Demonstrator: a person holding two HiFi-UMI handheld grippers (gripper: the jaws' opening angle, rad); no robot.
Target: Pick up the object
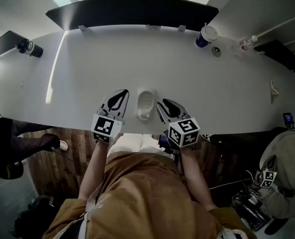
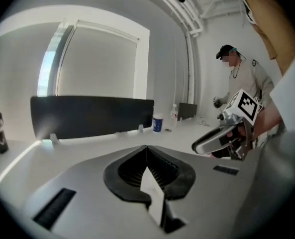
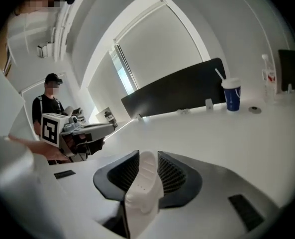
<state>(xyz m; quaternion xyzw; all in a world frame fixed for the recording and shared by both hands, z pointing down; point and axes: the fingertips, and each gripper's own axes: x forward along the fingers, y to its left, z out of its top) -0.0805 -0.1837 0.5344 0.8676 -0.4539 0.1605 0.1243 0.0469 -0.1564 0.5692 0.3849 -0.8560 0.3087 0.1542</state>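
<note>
Nearest to us, at the front edge of the table [image 1: 187,78], the left gripper [image 1: 118,99] has its jaws pressed together, with nothing of the task between them. The right gripper [image 1: 168,107] has its jaws spread, and the white object [image 1: 145,105] shows in the gap between them. The object lies on the table between the two grippers, just beside the tip of the right one. We judge that the pads do not press it yet.

To pick it well, we think the right gripper should go lower until both pads stand along the long sides of the object. Then it should close evenly, and only after that lift. The left gripper should stay clear.

We count two grippers and one object. Farther away there are one blue cup [image 1: 205,36] with a straw, one bottle [image 3: 267,81] and one dark panel [image 1: 132,11] at the far edge.
</note>
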